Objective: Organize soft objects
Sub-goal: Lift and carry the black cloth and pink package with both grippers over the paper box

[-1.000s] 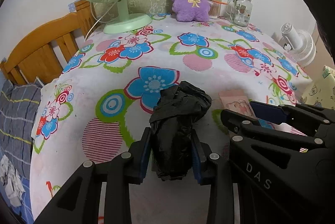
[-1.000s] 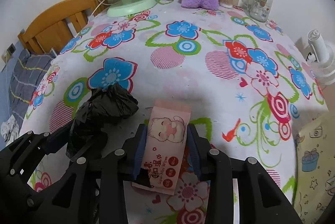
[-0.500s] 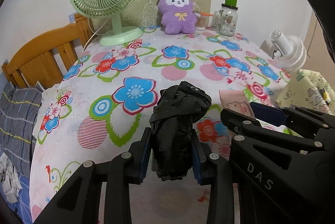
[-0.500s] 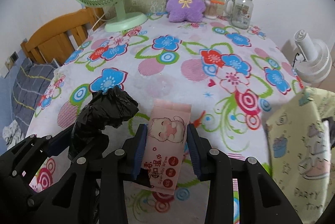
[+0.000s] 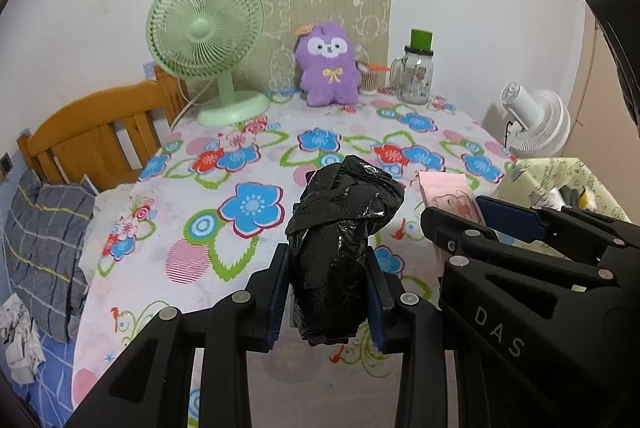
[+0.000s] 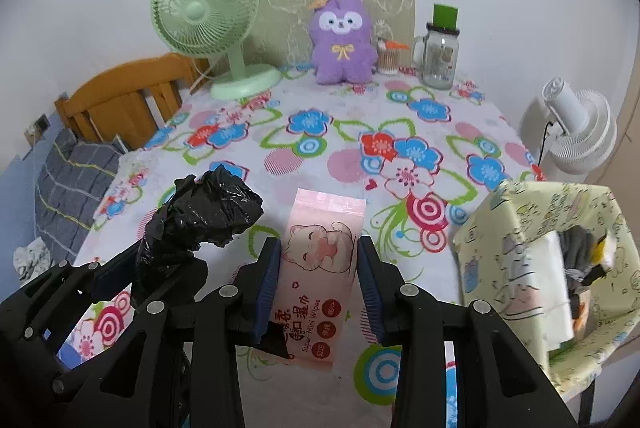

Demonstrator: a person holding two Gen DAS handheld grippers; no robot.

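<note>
Your left gripper (image 5: pixel 326 292) is squeezing a crumpled black plastic bag (image 5: pixel 340 244). The blue pads press on both sides of its lower half, and the puffy top sticks out past the tips in the middle of the frame. The bag is soft, so I think you hold it low down so it does not slip out.

Your right gripper (image 6: pixel 318 288) is clamped on a pink pack of wipes (image 6: pixel 320 268). It sits straight up between the pads at the bottom middle of the frame, with the cat picture facing the camera. The pack is flat and squashy, so a grip on its two thin edges looks like a good way to carry it.

Both things look lifted off the flowery tablecloth (image 6: pixel 360 131), side by side. In the left view the wipes pack peeks out to the right of the bag.

At the right edge of the right view is a pale yellow fabric bin (image 6: pixel 516 240) with its mouth open. Some grey and white things are already inside. I think both soft things are meant to go in there, and that is why you hold them up near it.

At the top of the frame, far back on the table, a purple plush toy (image 6: pixel 344 43) sits upright between a green fan (image 6: pixel 204 11) and a glass jar (image 6: pixel 438 59).
</note>
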